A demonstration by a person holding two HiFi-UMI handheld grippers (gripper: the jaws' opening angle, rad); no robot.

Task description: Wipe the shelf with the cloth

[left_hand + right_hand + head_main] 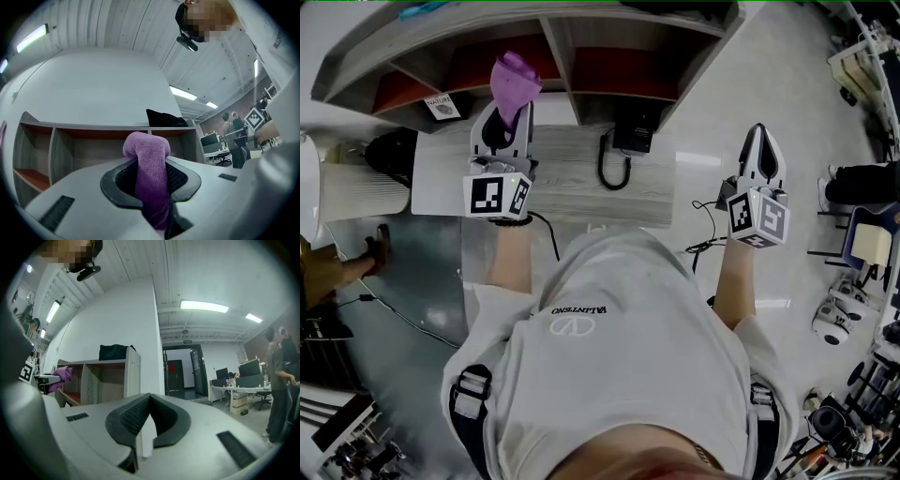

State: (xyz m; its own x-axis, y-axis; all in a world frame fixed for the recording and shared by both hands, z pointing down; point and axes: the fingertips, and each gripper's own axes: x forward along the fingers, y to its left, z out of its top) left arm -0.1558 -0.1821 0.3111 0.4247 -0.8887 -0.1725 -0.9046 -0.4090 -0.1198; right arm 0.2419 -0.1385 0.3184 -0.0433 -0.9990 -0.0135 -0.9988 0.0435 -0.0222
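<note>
Purple terry cloth (149, 174) bunched in left tongs (151, 180) (nubby weave).

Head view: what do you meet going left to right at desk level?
white ribbed cylinder → left gripper clamping the purple cloth → black device with a looped cable → right gripper, shut and empty

your head camera looks steeply down on the shelf (572, 56) at twelve o'clock. cameras on the left tongs (510, 111) and right tongs (761, 136) both see it, left nearer.
</note>
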